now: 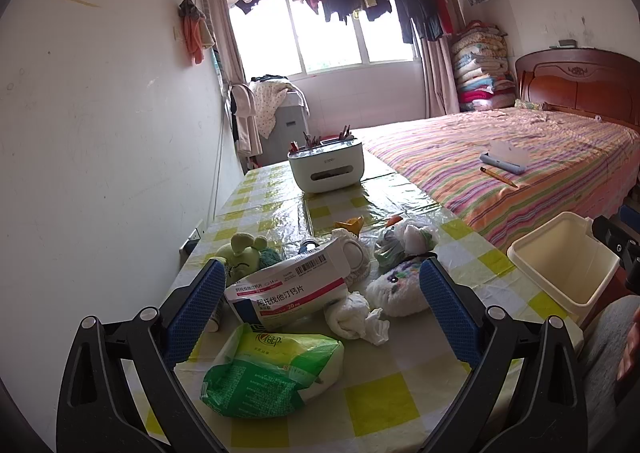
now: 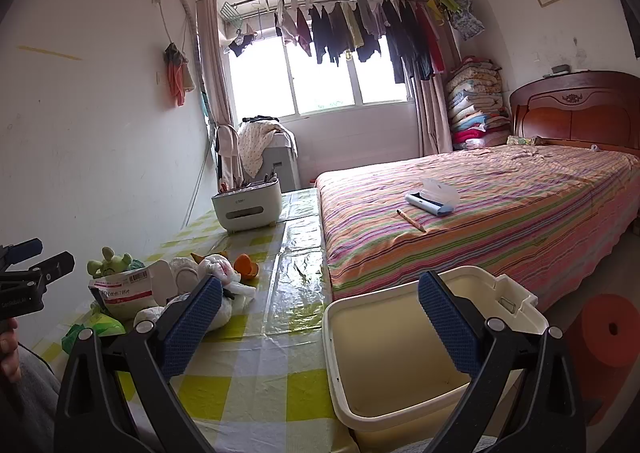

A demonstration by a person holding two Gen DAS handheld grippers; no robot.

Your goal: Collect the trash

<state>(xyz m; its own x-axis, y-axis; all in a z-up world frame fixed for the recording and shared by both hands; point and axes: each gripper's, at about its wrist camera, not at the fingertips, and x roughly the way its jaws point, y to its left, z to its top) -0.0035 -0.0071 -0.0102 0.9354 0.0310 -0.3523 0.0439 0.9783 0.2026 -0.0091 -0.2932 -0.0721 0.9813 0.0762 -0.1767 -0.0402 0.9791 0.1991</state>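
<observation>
Trash lies heaped on the yellow-checked tabletop [image 1: 372, 405]: a crushed medicine box [image 1: 286, 291], a green-and-white plastic packet [image 1: 272, 371] and a crumpled white tissue [image 1: 356, 317] all sit in the lower middle of the left wrist view, between the wide-spread fingers of the left gripper [image 1: 324, 285]. None of them touches either blue pad; the box lies nearer the left pad, the tissue closer to the middle, the packet lowest in the frame. Behind them are a green plush toy [image 1: 242, 253] and a white plush toy [image 1: 396, 289].

The box carries a red band, a barcode and Chinese print with "20 mg" legible. The packet bears a red logo I cannot read.

A cream bin [image 2: 400, 349] stands at the tabletop's edge, lower right of the right wrist view. The right gripper [image 2: 320, 313] hovers over it with fingers wide apart and holding nothing, one pad above the bin's opening, the other over the tabletop.

Further up the tabletop, near the frame's centre, sits a white tissue holder [image 1: 326, 169] with faint lettering too small to read. A striped bed [image 2: 500, 205] fills the right side.
</observation>
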